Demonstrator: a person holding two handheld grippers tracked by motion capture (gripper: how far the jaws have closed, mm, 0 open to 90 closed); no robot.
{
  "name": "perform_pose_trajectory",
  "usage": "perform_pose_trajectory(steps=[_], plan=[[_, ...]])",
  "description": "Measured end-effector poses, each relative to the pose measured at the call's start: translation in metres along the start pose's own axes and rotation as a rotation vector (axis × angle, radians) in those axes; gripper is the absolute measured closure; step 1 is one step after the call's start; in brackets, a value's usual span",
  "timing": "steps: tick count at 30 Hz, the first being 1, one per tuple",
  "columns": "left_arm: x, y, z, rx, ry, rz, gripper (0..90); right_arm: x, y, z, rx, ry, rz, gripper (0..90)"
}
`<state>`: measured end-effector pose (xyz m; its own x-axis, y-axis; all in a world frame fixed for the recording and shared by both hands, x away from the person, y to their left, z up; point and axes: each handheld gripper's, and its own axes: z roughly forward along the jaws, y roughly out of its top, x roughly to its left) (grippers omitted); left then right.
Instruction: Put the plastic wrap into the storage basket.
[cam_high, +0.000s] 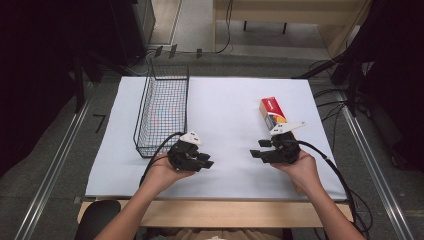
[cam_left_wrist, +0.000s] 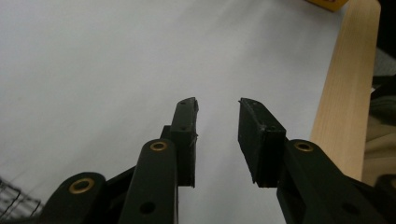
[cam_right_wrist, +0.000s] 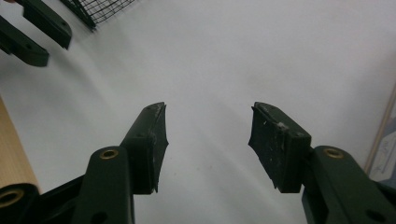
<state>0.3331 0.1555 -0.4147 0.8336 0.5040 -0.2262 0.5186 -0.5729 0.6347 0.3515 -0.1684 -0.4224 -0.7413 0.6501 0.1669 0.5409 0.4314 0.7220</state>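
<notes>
A black wire basket (cam_high: 162, 112) stands at the left of the white sheet (cam_high: 225, 100). A red, white and orange box (cam_high: 272, 114) lies at the right. My left gripper (cam_high: 206, 162) is held low near the sheet's front, just right of the basket's near end, and points right. In the left gripper view the left gripper (cam_left_wrist: 217, 105) is open, with nothing between its jaws. My right gripper (cam_high: 257, 150) hovers just in front of the box and points left. Its own view shows the right gripper (cam_right_wrist: 209, 109) open, holding nothing.
The table's wooden front edge (cam_left_wrist: 348, 88) runs close to both hands. A yellow corner (cam_left_wrist: 327, 3) peeks in at the top of the left gripper view. The basket's corner (cam_right_wrist: 100, 9) and the box's side (cam_right_wrist: 385, 149) border the right gripper view. Cables trail from both grippers.
</notes>
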Motion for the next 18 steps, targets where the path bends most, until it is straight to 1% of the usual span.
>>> perform_pose_trajectory(steps=[1,2,3,4,6,8,9,10,15,16,17,18], plan=[[0.002,-0.0013,-0.002,-0.004,0.01,-0.013,65.2,-0.0001,0.0,0.0001,-0.002,0.004,-0.002,45.1],[0.0044,-0.0021,-0.0033,0.001,0.014,-0.027,62.8,-0.0001,0.0003,0.0002,-0.007,-0.004,0.004,43.9],[0.0068,-0.0027,-0.0036,0.004,0.007,-0.035,59.4,-0.0012,0.0007,0.0001,-0.006,-0.003,0.012,42.3],[0.0083,-0.003,-0.0038,0.007,0.015,-0.036,53.7,-0.0021,0.0011,0.0003,-0.001,0.002,0.029,40.0],[0.0101,-0.0036,-0.0036,0.006,0.018,-0.045,48.0,-0.0047,0.0017,0.0014,0.019,0.017,0.058,37.9],[0.0107,-0.0035,-0.0036,0.006,0.016,-0.046,44.4,-0.005,0.0013,0.0018,0.021,0.014,0.06,37.3],[0.0113,-0.0031,-0.0032,0.003,0.017,-0.053,41.8,-0.0057,0.0007,0.0027,0.026,0.007,0.057,37.6],[0.0114,-0.003,-0.0032,0.007,0.019,-0.052,40.1,-0.0057,0.0003,0.0025,0.027,0.002,0.054,38.0],[0.0109,-0.0027,-0.0041,0.007,0.019,-0.055,38.4,-0.0061,-0.0008,0.0023,0.029,-0.009,0.059,38.0],[0.0108,-0.0025,-0.0045,0.008,0.02,-0.054,36.8,-0.0061,-0.0021,0.0017,0.033,-0.023,0.048,38.0],[0.0109,-0.0024,-0.005,0.01,0.019,-0.055,36.2,-0.0058,-0.0029,0.0011,0.035,-0.03,0.049,38.2],[0.0109,-0.0024,-0.006,0.013,0.016,-0.059,36.1,-0.0065,-0.0037,0.0011,0.031,-0.028,0.044,38.5]])
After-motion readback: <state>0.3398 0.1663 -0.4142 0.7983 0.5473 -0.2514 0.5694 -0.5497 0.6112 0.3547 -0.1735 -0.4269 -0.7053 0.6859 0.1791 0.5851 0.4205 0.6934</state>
